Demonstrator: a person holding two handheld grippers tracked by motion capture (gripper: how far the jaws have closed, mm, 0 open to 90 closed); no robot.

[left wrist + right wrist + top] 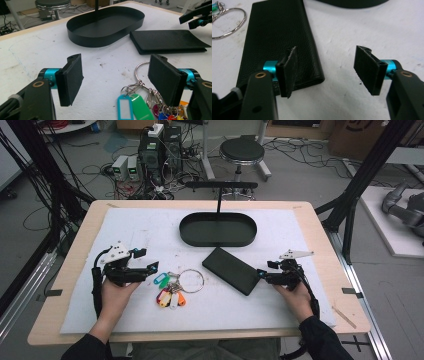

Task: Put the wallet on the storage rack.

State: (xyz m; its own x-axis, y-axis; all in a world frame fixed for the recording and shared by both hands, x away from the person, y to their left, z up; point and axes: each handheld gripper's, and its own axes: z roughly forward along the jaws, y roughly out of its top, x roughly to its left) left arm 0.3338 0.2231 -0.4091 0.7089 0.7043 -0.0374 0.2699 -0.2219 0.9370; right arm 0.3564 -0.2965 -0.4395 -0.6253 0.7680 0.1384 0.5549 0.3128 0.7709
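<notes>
Wallet (279, 37), black leather, flat on the white mat (150, 230) at my right gripper (329, 65), whose jaws gape empty astride its near corner (slim, pliant, likely light; best pinched at that edge). Left gripper (115, 80) wide too, over the keys (136, 105); tray (218, 229) beyond.

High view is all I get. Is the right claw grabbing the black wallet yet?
Observer: Not yet. The right gripper has its jaws open, one pad over the wallet's near corner, the other over the white mat.
Operator: And the left claw?
Observer: The left gripper is open too; the key tags show between its two pads.
Operator: Anything written on them?
Observer: The blue tag has a white label window; I see no writing.
</notes>
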